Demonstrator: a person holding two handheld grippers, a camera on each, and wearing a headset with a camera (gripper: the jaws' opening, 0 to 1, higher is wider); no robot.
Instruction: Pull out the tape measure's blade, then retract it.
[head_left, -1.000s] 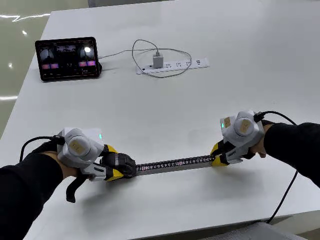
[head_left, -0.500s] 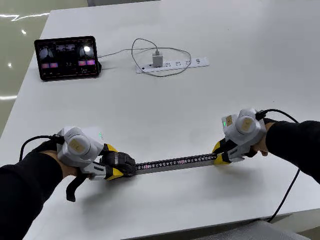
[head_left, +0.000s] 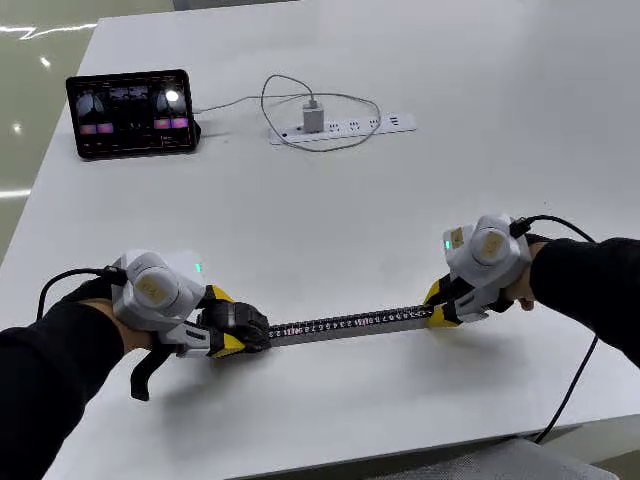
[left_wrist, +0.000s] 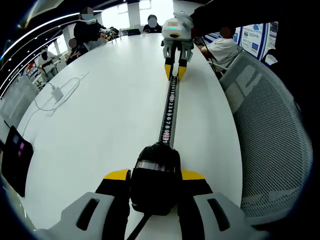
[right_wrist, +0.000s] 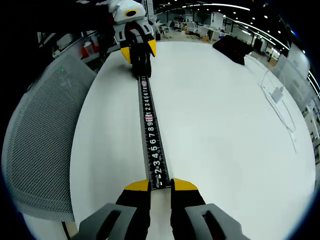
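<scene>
The tape measure case (head_left: 240, 324), black and rounded, sits low over the white table (head_left: 400, 200) near its front edge, and the left gripper (left_wrist: 155, 175) is clamped on it, one yellow-tipped jaw pressed to each side of the case. From the case's mouth the blade (left_wrist: 169, 107) runs out straight and nearly flat just above the tabletop, its dark face and white numerals turned upward. At the end farthest from the case, the right gripper (right_wrist: 160, 186) has its jaws closed on the blade's tip, one on each edge. The two grippers face each other, with the case at one end of the drawn-out strip and the pinched tip at the other. Well beyond the case, toward the far side of the table, lie a tablet (head_left: 132, 112) with a lit screen and a white power strip (head_left: 345, 128) with a looped cable (head_left: 290, 95).
</scene>
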